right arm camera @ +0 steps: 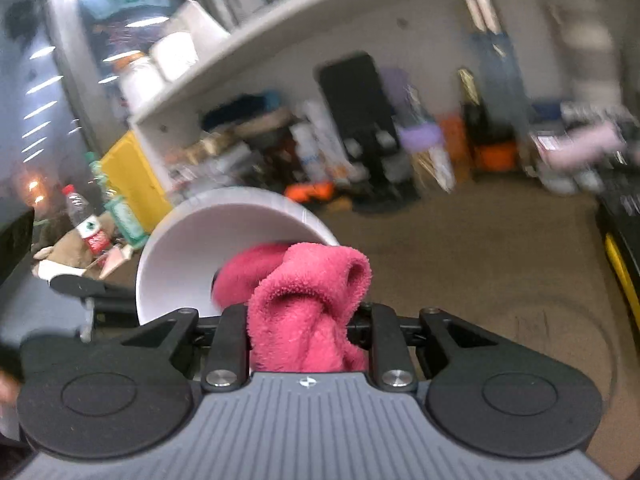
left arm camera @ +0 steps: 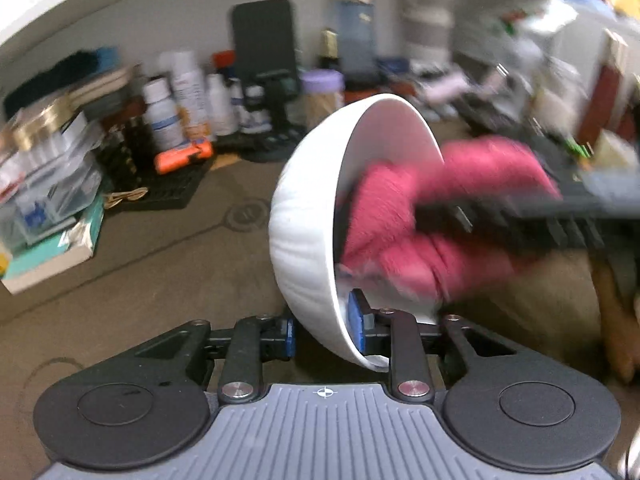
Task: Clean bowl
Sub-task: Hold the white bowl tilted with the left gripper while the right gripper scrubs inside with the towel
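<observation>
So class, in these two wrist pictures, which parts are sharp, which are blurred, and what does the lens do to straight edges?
Left wrist view: the left gripper and white bowl are fairly sharp; the pink cloth and right gripper smear with motion. Right wrist view: the cloth near the lens is crisp and the clutter behind streaks. Both views: the fisheye bows the white shelf edge into a curve.
</observation>
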`<state>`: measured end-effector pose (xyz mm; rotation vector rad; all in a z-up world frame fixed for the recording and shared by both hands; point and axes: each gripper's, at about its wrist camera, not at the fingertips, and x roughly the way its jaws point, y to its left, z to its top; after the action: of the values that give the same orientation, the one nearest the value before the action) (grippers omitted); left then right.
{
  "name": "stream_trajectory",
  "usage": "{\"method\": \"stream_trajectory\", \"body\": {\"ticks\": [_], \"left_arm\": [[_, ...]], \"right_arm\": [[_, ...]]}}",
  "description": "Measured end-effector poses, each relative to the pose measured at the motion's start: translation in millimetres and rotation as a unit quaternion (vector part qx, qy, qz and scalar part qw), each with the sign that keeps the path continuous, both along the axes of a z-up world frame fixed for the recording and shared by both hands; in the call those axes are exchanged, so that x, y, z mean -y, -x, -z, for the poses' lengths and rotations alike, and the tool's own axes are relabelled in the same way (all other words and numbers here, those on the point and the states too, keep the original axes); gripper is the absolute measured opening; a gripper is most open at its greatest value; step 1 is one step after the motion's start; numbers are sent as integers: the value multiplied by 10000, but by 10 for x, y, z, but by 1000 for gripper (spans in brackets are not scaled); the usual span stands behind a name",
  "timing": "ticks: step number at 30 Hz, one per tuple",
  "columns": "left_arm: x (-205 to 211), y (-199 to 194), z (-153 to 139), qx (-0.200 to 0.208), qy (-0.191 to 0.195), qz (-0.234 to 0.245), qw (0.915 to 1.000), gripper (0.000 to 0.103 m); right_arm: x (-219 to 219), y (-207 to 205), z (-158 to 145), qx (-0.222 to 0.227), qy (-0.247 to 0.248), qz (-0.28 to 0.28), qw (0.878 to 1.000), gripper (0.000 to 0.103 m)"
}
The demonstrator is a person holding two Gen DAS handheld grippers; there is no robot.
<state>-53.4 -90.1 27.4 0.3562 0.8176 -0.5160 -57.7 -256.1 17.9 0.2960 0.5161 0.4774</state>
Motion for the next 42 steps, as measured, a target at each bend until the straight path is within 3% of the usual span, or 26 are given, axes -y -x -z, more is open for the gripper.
{"method": "stream_trajectory", "body": {"ticks": [5,10,12,14,17,20,24,27,31,33,36,37,40,42], "left_arm": [[-51,-42,-8,-25,-57,-73,10000,31],[-164,-152,-15,8,30,-264,9996,31],[-176,-157,-11,34,34,-267,9996,31],[-182,-159,-12,37,44,-253,9997,31],[-172,-156,-13,68,18,-202,9998,32],[-151,-136,-3,95,-47,-160,9998,35],[-168,-123,8,61,-38,-121,9999,36],[-184,-131,29,42,-32,-155,9999,40],[-174,-132,34,36,-42,-125,9999,42],[-156,-122,36,43,-81,-100,9999,43],[-122,-100,39,75,-127,-46,9999,43],[-103,-90,39,64,-113,-4,9999,43],[-70,-80,35,118,-152,-64,9998,41],[-91,-95,42,27,-62,-19,10000,42]], "right_arm": [[-372,19,-234,441,295,-595,9968,22],[-499,312,-364,917,752,-931,9886,22],[-473,398,-248,908,1184,-839,9852,22],[-409,391,-41,567,1453,-843,9842,23],[-271,339,95,275,1159,-927,9885,31],[-225,274,58,147,997,-1147,9883,53],[-406,333,84,435,1675,-1516,9732,59],[-518,459,87,853,2179,-1456,9613,44],[-598,516,91,1034,2529,-1311,9530,27],[-603,510,47,1140,2670,-1147,9500,25],[-572,371,67,733,2506,-1171,9582,25],[-600,345,91,744,2641,-1081,9555,24],[-711,272,104,1019,3119,-652,9424,23],[-727,234,98,1278,3085,-510,9412,23]]}}
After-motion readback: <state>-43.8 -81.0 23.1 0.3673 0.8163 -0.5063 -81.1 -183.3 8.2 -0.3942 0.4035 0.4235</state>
